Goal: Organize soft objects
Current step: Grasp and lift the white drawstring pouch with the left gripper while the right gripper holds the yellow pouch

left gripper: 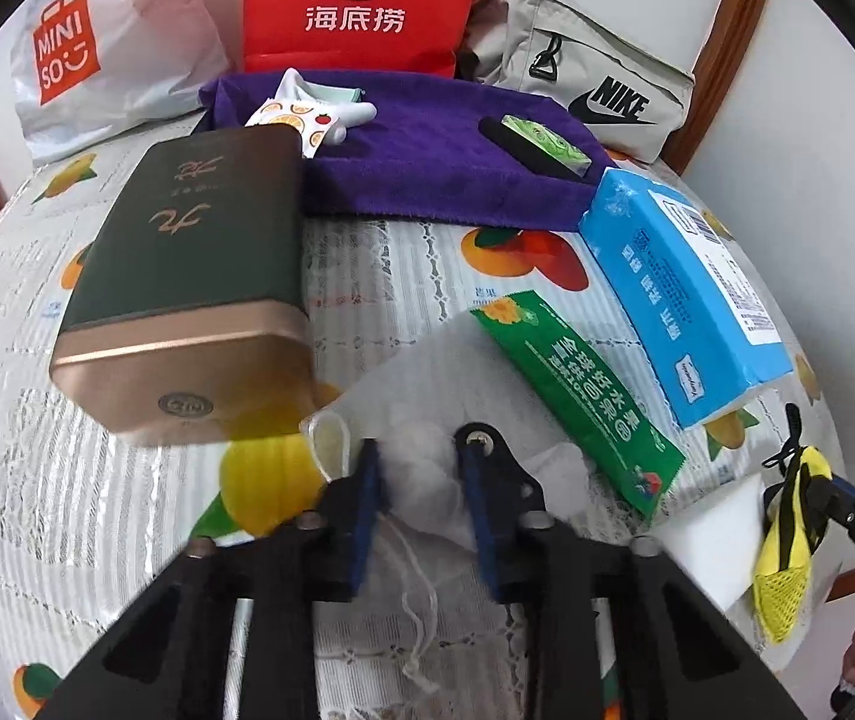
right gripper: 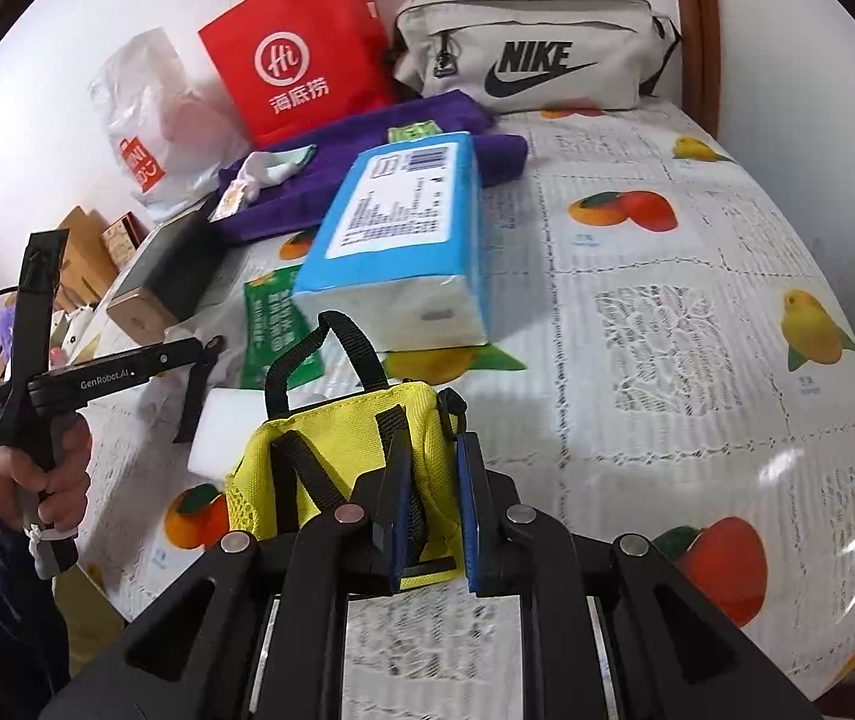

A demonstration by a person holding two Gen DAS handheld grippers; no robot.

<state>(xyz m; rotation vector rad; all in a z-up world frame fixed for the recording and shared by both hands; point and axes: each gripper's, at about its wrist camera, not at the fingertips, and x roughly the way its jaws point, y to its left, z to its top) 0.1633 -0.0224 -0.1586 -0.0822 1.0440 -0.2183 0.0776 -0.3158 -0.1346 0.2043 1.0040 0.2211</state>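
Note:
My left gripper (left gripper: pixel 421 456) is shut on a white mesh drawstring bag (left gripper: pixel 427 372) that lies on the fruit-print tablecloth (left gripper: pixel 367 264); its cord trails back between the fingers. My right gripper (right gripper: pixel 433 480) is shut on a small yellow pouch (right gripper: pixel 337 456) with black straps, held just above the table; it also shows at the right edge of the left wrist view (left gripper: pixel 787 540). A purple towel (left gripper: pixel 427 162) lies at the back with a fruit-print white cloth (left gripper: pixel 307 114) and a green packet (left gripper: pixel 547 144) on it.
A dark green and gold tin (left gripper: pixel 187 276) lies left. A green sachet (left gripper: pixel 577 396), a blue tissue pack (left gripper: pixel 691 288) and a white foam block (right gripper: pixel 217 438) lie nearby. A Miniso bag (left gripper: pixel 97 54), a red paper bag (left gripper: pixel 361 0) and a Nike pouch (left gripper: pixel 595 78) stand at the back.

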